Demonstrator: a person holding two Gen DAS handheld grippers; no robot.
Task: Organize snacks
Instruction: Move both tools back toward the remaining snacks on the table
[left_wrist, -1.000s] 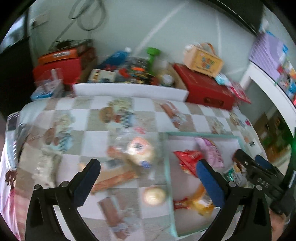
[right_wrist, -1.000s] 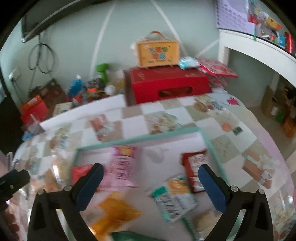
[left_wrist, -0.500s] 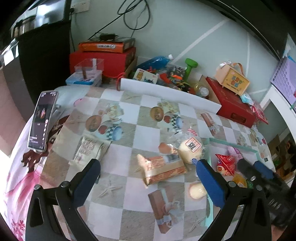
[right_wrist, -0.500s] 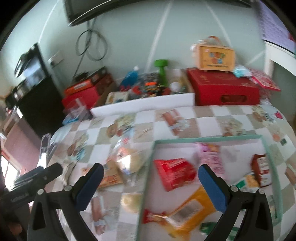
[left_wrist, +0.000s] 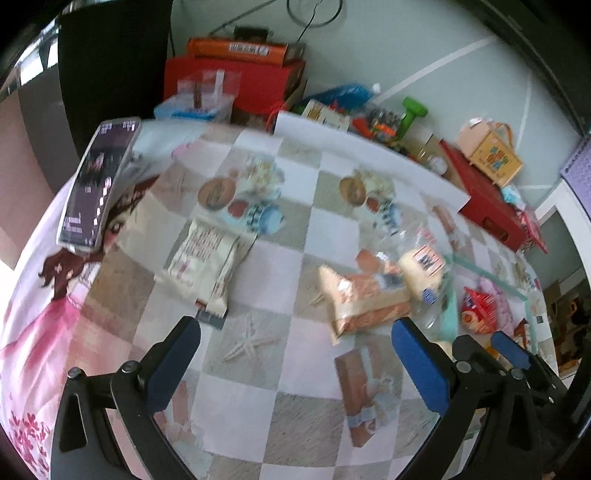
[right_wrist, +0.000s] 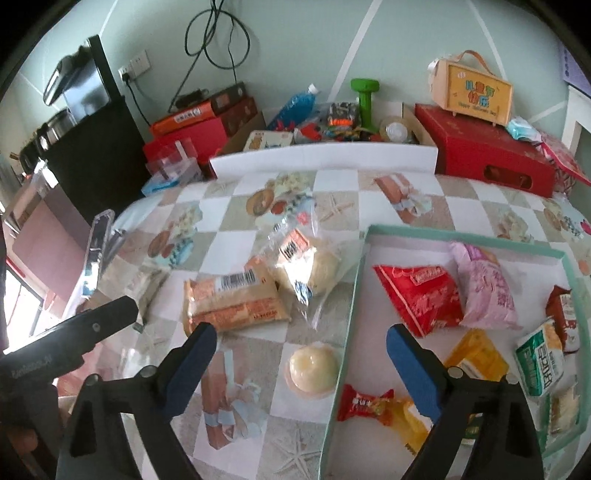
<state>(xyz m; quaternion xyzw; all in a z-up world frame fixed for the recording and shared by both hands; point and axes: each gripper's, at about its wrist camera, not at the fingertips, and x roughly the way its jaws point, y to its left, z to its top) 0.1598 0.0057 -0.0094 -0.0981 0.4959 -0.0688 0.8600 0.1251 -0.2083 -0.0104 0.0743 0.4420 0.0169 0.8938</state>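
Loose snacks lie on the checked tablecloth: a white packet (left_wrist: 207, 262), an orange packet (left_wrist: 362, 299) (right_wrist: 232, 299), a bun in a clear bag (left_wrist: 421, 266) (right_wrist: 314, 262) and a small round pale pastry (right_wrist: 314, 365). A teal-rimmed tray (right_wrist: 354, 295) on the right holds a red packet (right_wrist: 421, 295), a pink packet (right_wrist: 484, 291) and several others. My left gripper (left_wrist: 295, 350) is open and empty, hovering between the white and orange packets. My right gripper (right_wrist: 301, 343) has its jaws closing; the round pastry lies between them, untouched, beside the tray's left rim.
A phone (left_wrist: 96, 184) lies at the table's far left edge. Red boxes (right_wrist: 491, 162), a white board (right_wrist: 321, 158), a green dumbbell (right_wrist: 365, 96) and clutter line the back. A black cabinet (right_wrist: 92, 147) stands at the left. My left gripper (right_wrist: 74, 332) is close on the right gripper's left.
Both views have swung left, from over the tray to the loose snacks on the tablecloth, and sunk a little. The right jaws have narrowed slightly.
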